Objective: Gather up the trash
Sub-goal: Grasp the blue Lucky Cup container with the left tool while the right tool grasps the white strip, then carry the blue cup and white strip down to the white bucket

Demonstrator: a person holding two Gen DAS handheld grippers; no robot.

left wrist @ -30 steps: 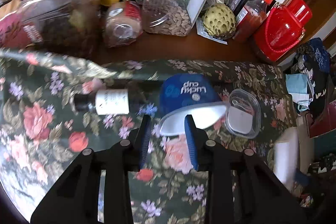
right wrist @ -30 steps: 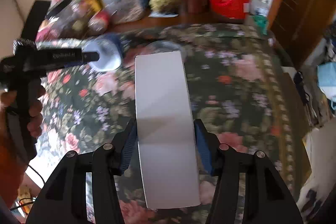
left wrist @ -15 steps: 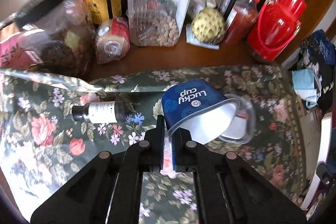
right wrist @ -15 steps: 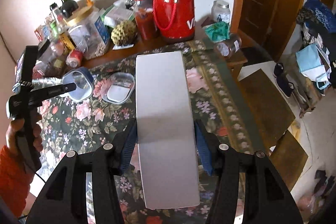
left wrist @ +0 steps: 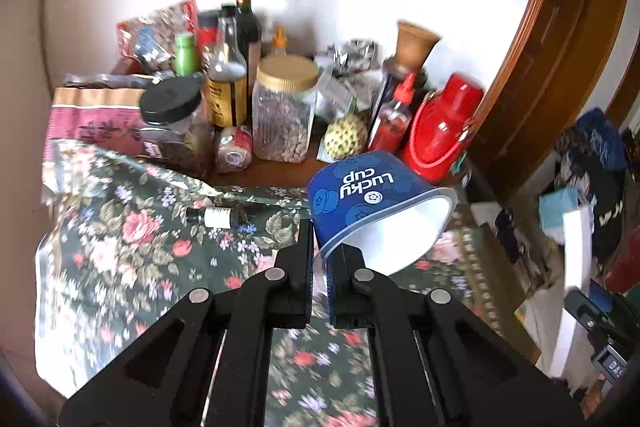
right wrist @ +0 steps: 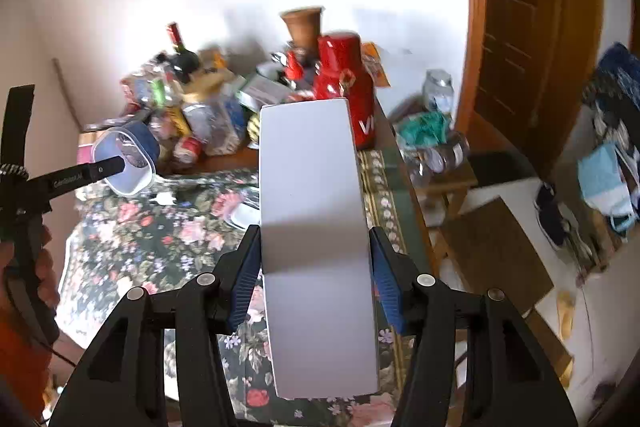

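Gripping the rim of the blue cup (left wrist: 372,203), your left gripper (left wrist: 320,263) has its jaws closed almost together on the cup's thin wall, one finger outside and one inside the white interior. The cup hangs tilted above the floral tablecloth (left wrist: 132,255), its open mouth turned down toward the camera and its "Lucky Cup" print upside down, lifted clear of the table. Taking the red thermos (left wrist: 440,135) as your landmark, the cup sits just in front of it and slightly to its left in the left wrist view. A small dark bottle (left wrist: 214,217) with a white label lies on its side on the cloth well left of the thermos, and a clear jar with a gold lid (left wrist: 286,111) stands farther left along the back. Your right gripper (right wrist: 316,267) holds a long white flat box (right wrist: 312,227), its jaws spread wide and pressed against the box's two long sides. In the right wrist view the box points toward the thermos and covers part of it, while a clear plastic lid (right wrist: 246,211) lies on the cloth, partly hidden by the box.
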